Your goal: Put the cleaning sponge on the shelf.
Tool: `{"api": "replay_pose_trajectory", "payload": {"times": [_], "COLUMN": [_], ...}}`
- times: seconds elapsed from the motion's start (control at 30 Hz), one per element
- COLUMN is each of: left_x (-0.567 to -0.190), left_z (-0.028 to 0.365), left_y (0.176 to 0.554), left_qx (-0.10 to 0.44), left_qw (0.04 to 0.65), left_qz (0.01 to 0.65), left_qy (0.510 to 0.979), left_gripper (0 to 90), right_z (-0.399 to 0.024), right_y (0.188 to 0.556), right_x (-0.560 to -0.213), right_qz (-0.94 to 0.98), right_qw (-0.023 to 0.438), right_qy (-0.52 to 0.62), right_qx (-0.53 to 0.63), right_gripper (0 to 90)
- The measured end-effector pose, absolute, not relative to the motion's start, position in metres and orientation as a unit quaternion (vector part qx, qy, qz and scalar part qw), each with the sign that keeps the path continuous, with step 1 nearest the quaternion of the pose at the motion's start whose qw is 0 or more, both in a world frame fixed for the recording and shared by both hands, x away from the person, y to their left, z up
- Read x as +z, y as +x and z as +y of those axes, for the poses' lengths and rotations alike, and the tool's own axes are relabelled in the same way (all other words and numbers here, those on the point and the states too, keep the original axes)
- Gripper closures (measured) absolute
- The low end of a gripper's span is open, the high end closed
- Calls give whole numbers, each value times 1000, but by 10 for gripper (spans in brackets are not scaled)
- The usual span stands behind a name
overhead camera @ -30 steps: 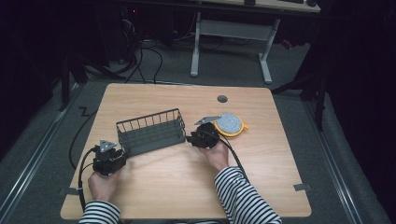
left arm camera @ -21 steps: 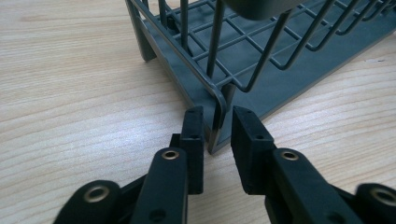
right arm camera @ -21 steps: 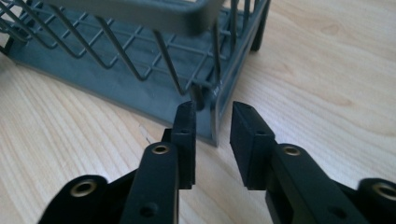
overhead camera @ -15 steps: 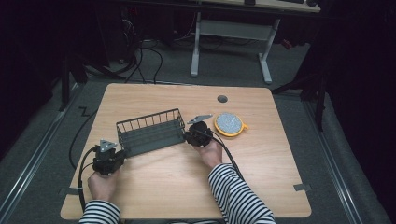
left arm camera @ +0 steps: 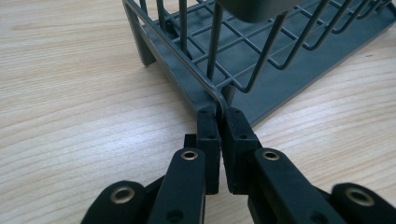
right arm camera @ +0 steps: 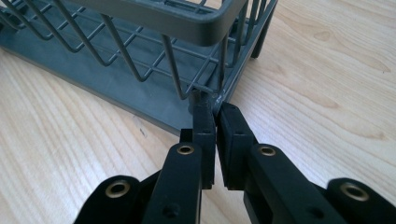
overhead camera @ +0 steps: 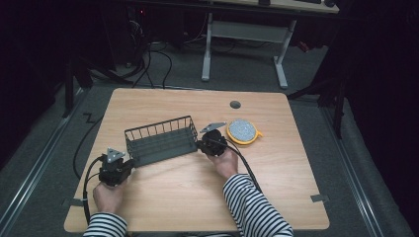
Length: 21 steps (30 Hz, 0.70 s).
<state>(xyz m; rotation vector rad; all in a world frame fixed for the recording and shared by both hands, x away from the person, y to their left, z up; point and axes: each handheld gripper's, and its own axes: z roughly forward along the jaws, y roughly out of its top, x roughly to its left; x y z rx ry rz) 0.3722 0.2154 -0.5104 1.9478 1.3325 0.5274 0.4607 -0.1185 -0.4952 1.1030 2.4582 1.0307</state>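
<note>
**Both grippers clamped on the wire basket's lower corners**

Dark grey wire basket (overhead camera: pixel 161 140) sits on the wooden table (overhead camera: pixel 276 177), about mid-table, long axis running left to right and slightly skewed, its right end farther from the person. Basket stands upright on its solid base; nothing visible inside it.

Left gripper (overhead camera: pixel 129 163) meets the basket at its near-left corner. In the left gripper view the two black jaws have just been closing and now pinch the bottom rim wire at that corner (left arm camera: pixel 219 105), pads pressed on it from either side, only a thin slit left between them. Basket (left arm camera: pixel 261 60) rises directly ahead of the jaws, base flat on the table (left arm camera: pixel 79 107).

Right gripper (overhead camera: pixel 200 144) meets the basket at its right end, near corner. In the right gripper view its jaws have also just been closing and now grip the lower frame at that corner (right arm camera: pixel 215 105), pads tight on the wire. Basket (right arm camera: pixel 154 18) stretches away up and to the left of the jaws; bare wood (right arm camera: pixel 327 84) lies to the right.

So the basket lies between the two grippers, held low at both ends.

Just right of the basket, beyond the right gripper, lies a round yellow-rimmed disc with a speckled grey top (overhead camera: pixel 241 131), near the basket but apart from it. A small dark cable port (overhead camera: pixel 235 104) sits in the tabletop farther back from the basket.
</note>
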Motion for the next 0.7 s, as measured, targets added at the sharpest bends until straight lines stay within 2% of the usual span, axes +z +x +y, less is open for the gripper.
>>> {"api": "replay_pose_trajectory", "payload": {"times": [0.7], "left_x": [-509], "left_z": [189], "left_y": [360], "left_qx": [181], "left_qw": [370], "left_qz": [479], "left_qy": [775], "left_gripper": [866], "right_z": [-158], "right_y": [434], "right_x": [-491], "right_qz": [842], "right_qw": [119], "right_qy": [389], "right_qx": [353], "right_gripper": [864]}}
